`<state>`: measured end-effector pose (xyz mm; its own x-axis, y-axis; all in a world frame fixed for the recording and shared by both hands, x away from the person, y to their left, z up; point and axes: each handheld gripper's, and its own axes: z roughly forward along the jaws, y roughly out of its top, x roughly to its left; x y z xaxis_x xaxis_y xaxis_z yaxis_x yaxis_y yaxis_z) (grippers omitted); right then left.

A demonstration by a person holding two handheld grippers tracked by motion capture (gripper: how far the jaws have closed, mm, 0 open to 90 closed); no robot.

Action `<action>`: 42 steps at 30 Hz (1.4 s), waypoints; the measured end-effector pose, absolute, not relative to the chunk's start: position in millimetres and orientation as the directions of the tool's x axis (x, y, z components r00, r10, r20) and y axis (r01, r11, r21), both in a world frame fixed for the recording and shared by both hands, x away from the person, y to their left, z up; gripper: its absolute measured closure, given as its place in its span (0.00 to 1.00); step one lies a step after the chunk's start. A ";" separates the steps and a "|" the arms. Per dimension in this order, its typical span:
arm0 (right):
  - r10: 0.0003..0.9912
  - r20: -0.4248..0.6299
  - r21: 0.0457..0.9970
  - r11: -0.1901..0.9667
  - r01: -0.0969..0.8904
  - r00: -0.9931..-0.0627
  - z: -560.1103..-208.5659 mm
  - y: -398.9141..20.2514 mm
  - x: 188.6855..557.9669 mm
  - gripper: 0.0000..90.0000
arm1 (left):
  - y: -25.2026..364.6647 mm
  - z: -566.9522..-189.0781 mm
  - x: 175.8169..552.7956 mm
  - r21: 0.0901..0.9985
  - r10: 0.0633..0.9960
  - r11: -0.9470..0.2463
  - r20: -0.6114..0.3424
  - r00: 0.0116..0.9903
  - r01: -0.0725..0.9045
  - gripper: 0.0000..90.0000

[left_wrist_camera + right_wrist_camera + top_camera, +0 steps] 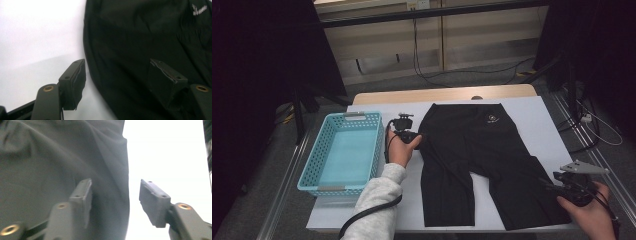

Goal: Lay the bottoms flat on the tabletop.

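The pair of black, smooth-knit fabric shorts [477, 160] lies flat on the white sheet [532, 120] covering the bench, waistband toward the far edge and both legs running toward the person. A small pale logo sits near the waistband. The cloth is matte with shallow creases at the crotch; the two legs part in a narrow wedge of bare sheet.

The left hand-held gripper [418, 140] sits at the garment's left hip edge. In the left gripper view its jaws stand apart, one pad over the white sheet, the other over the black cloth [140, 45], straddling the hem without pressing it. The right hand-held gripper [548, 184] sits at the outer edge of the right leg, near the bench's right-front corner. In the right gripper view its jaws are likewise parted, one over the cloth [50, 160], one over the sheet, with the fabric edge running between them and nothing clamped.

Clear sheet surrounds the shorts: a narrow strip on the left up to the basket, a wider band on the right, and a thin margin along the near edge.

A light blue perforated plastic basket [309, 175], rectangular with rounded corners and lattice walls, stands on the bench's left side, just beside the left hand. A band of light wood bench top [442, 94] shows beyond the sheet's far edge. Grey floor with trailing black cables lies beyond.
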<state>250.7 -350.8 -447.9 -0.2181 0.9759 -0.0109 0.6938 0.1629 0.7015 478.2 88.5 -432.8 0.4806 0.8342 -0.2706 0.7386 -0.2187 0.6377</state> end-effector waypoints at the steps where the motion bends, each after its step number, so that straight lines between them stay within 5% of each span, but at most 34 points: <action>1: 0.977 -0.014 0.691 0.162 0.704 -0.211 -450.0 -351.8 250.8 0.59 | 88.5 -432.7 474.8 0.636 0.836 -0.221 -0.266 0.479 0.739 0.33; 7: 0.967 0.076 0.680 0.128 0.722 -0.242 -451.9 -353.9 243.5 0.97 | 91.9 -428.4 452.8 0.661 0.811 -0.244 -0.262 0.523 0.709 0.31; 12: 0.953 0.109 0.646 0.147 0.749 -0.281 -447.9 -351.4 224.7 0.97 | 94.6 -429.5 434.4 0.679 0.788 -0.287 -0.233 0.570 0.675 0.29; 18: 0.937 0.091 0.663 0.196 0.723 -0.337 -444.2 -347.3 225.2 0.67 | 94.8 -437.4 424.6 0.660 0.773 -0.309 -0.246 0.585 0.685 0.26; 22: 0.949 0.045 0.702 0.193 0.686 -0.313 -441.2 -345.4 247.0 0.55 | 94.6 -439.4 422.3 0.652 0.769 -0.324 -0.241 0.593 0.685 0.25; 34: 0.980 0.071 0.716 0.081 0.693 -0.188 -457.6 -352.7 329.4 0.66 | 98.2 -440.4 405.2 0.653 0.758 -0.350 -0.224 0.612 0.672 0.23; 39: 0.967 0.058 0.707 0.136 0.694 -0.248 -457.3 -347.3 339.2 0.99 | 101.7 -443.6 399.6 0.640 0.756 -0.369 -0.214 0.618 0.674 0.23; 42: 0.976 0.049 0.711 0.115 0.694 -0.213 -456.8 -355.1 341.9 1.00 | 103.9 -444.0 394.8 0.643 0.761 -0.361 -0.216 0.612 0.675 0.23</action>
